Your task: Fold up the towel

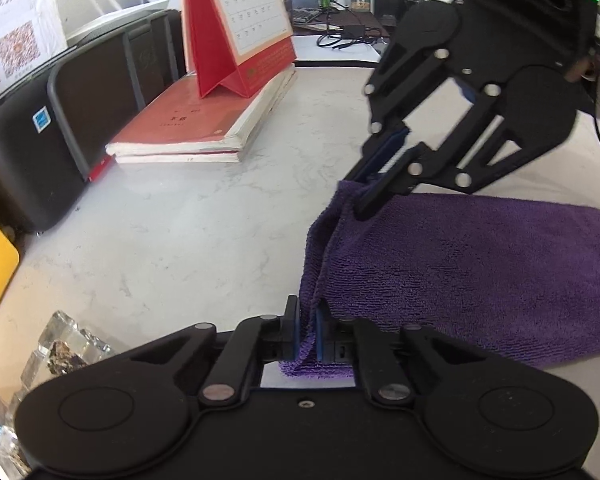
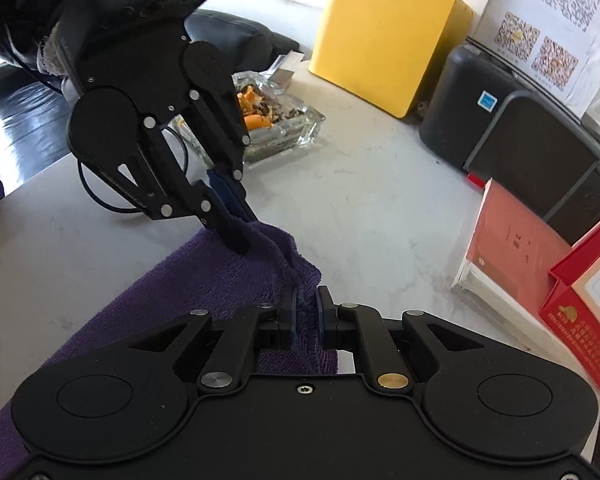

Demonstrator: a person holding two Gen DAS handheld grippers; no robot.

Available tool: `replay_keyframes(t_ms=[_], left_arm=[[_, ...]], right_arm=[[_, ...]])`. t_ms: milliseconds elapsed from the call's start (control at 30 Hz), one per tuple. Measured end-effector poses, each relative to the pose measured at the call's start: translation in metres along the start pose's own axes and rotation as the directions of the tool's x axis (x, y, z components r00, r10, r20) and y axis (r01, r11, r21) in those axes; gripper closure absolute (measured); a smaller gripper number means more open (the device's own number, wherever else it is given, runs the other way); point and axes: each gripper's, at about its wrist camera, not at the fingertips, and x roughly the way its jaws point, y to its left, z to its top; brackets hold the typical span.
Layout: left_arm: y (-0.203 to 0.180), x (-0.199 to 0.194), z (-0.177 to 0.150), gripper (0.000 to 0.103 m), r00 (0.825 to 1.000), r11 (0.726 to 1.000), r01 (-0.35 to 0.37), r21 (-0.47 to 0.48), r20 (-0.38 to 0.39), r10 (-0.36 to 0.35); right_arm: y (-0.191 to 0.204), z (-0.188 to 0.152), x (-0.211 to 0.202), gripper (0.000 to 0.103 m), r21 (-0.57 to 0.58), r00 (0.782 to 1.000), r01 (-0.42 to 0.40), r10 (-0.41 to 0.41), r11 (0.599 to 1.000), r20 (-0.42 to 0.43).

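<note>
Left wrist view: left gripper [image 1: 308, 334] fingers pinch towel [image 1: 480, 272] edge; right gripper [image 1: 370, 196] pinches the far corner. Towel lies on surface [image 1: 188, 232]. Risk: shallow pinches slip, or fold drags into books [image 1: 188, 128].

Little here that I can actually read

On the poster [image 2: 556, 20] behind my counter stand several square scan codes, one black and two orange, but no words I can make out. The red desk calendar [image 1: 242, 20] shows a grid of dates, too small and blurred to read, and gold print along its base [image 2: 584, 344] that I cannot make out either. The red book [image 1: 184, 120] carries a few small dark characters on its cover, unreadable. The black box [image 2: 512, 120] bears a small blue square sticker [image 2: 487, 101], its mark unclear.
</note>
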Motion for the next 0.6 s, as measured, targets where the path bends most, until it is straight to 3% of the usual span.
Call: replay_keyframes(t_ms=[133,267,600], left_arm=[[-0.008,-0.002,-0.001,0.097,1.000,0.997,-0.013,0.079,0.007,0.012],[-0.011,-0.003,-0.002,0.097,1.000,0.995,-0.008,0.104,0.007,0.007],[-0.015,-0.006,-0.005,0.097,1.000,0.986,-0.012,0.165,0.002,0.012]], right_arm=[[-0.005,-0.003,0.009,0.083,-0.011,1.000,-0.002,0.002,1.000,-0.027],[-0.002,-0.001,0.012,0.062,-0.087,0.999,-0.004,0.000,0.996,-0.052],[-0.002,0.004,0.014,0.055,-0.220,0.989,-0.096,0.069,0.971,-0.128]])
